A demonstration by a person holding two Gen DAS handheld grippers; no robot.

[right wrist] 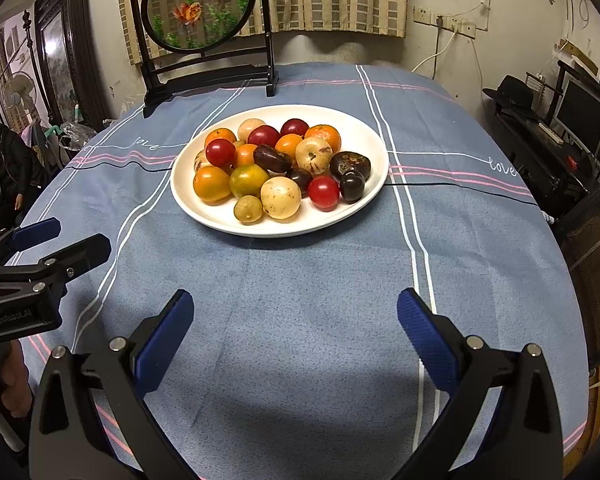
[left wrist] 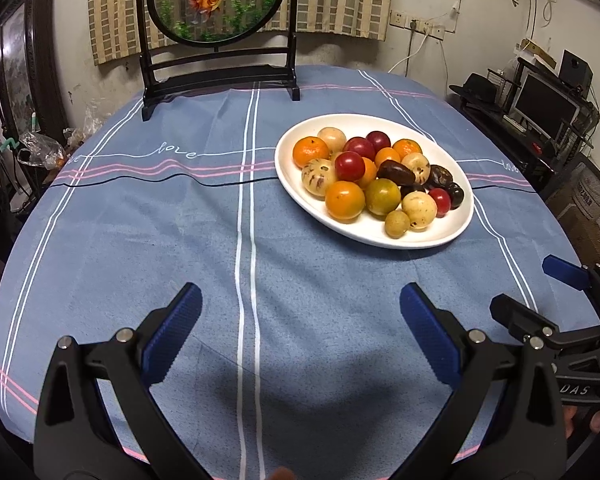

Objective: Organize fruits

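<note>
- White oval ceramic plate (left wrist: pixel 452 236) (right wrist: pixel 364 136) right of centre in the left wrist view, upper centre in the right wrist view; resting on a blue-grey tablecloth with white and pink stripes (left wrist: pixel 180 240) (right wrist: pixel 300 280).
- Heaped on the plate, mostly touching one another: orange mandarins (left wrist: pixel 310 151) (right wrist: pixel 220 137); glossy red round fruits (left wrist: pixel 350 166) (right wrist: pixel 220 152); pale yellow speckled round fruits (left wrist: pixel 419 210) (right wrist: pixel 280 197); a yellow-green citrus (left wrist: pixel 382 197) (right wrist: pixel 249 180); a small olive-brown round fruit (left wrist: pixel 397 223) (right wrist: pixel 248 209) at the near rim; dark purple-brown fruits (left wrist: pixel 396 173) (right wrist: pixel 272 158) toward the plate's right side.
- Further red round fruit (right wrist: pixel 323 193) at the near right of the heap, beside a dark glossy one (right wrist: pixel 352 186).
- Left gripper with blue ribbed pads on black arms (left wrist: pixel 300 308) (right wrist: pixel 60 240): bottom of the left wrist view, fingers spread wide, nothing between them, above bare cloth; seen again at the left edge of the right wrist view.
- Right gripper of the same build (right wrist: pixel 296 312) (left wrist: pixel 540 288): bottom of the right wrist view, fingers spread wide, nothing held, well short of the plate; seen at the right edge of the left wrist view.
- Black wooden stand carrying an oval goldfish panel (left wrist: pixel 216 0) (right wrist: pixel 198 2): far end of the cloth, upper left of both frames.
</note>
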